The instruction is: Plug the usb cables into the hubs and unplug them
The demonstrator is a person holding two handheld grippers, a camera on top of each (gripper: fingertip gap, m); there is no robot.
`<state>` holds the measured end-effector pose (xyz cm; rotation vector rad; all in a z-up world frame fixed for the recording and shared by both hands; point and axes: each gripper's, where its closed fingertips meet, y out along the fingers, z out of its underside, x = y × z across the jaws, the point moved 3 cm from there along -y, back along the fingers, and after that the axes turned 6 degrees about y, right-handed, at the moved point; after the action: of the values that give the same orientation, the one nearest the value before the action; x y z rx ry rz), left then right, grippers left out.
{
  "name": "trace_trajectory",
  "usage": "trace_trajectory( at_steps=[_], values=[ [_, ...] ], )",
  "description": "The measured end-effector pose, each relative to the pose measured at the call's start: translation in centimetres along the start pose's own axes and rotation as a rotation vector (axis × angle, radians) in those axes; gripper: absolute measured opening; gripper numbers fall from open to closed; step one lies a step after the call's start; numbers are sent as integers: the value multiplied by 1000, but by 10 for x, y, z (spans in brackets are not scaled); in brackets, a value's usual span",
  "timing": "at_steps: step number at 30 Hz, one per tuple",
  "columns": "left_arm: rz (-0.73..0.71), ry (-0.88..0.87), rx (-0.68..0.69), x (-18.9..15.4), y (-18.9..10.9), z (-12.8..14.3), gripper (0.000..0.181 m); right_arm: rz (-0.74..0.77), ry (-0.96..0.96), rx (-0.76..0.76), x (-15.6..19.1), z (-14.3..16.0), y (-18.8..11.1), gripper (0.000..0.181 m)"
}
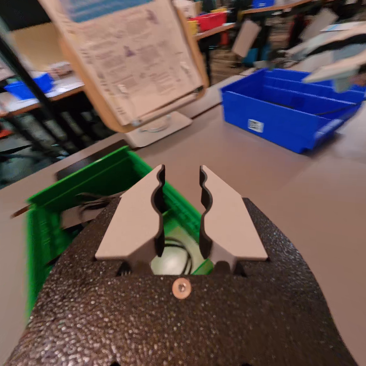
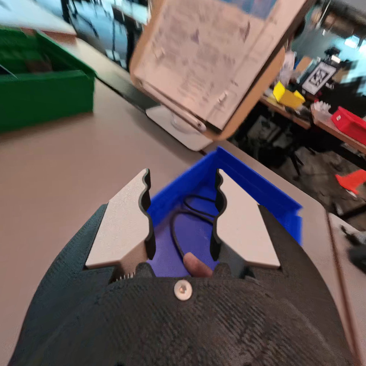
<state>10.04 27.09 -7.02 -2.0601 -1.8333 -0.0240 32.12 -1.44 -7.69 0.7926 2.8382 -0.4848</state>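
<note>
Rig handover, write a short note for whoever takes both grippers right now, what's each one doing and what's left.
Left gripper: open, empty, above the green bin, which holds dark items too blurred to identify.
Right gripper: open, empty, over the blue bin, where a black cable lies loose.
Table between the bins is bare; a stand with a sheet stands behind.
Done: nothing visibly plugged.
Left: probably pick up cable and hub, plug, then unplug.

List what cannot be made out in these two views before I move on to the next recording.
- Left wrist view: most of the green bin inside is hidden by the left hand-held gripper; its contents are motion-blurred.
- Right wrist view: the black cable ends are hidden behind the right hand-held gripper in the blue bin.
- Both views: no hub can be identified.
- The propped sheet is blurred.
</note>
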Motion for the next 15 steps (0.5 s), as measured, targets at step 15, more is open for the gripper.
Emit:
trace_trajectory(
  at_steps=[15],
  values=[
    [3,527,746,154,70,75,66,-35,-34,-369,35,4,15,64]
  ],
)
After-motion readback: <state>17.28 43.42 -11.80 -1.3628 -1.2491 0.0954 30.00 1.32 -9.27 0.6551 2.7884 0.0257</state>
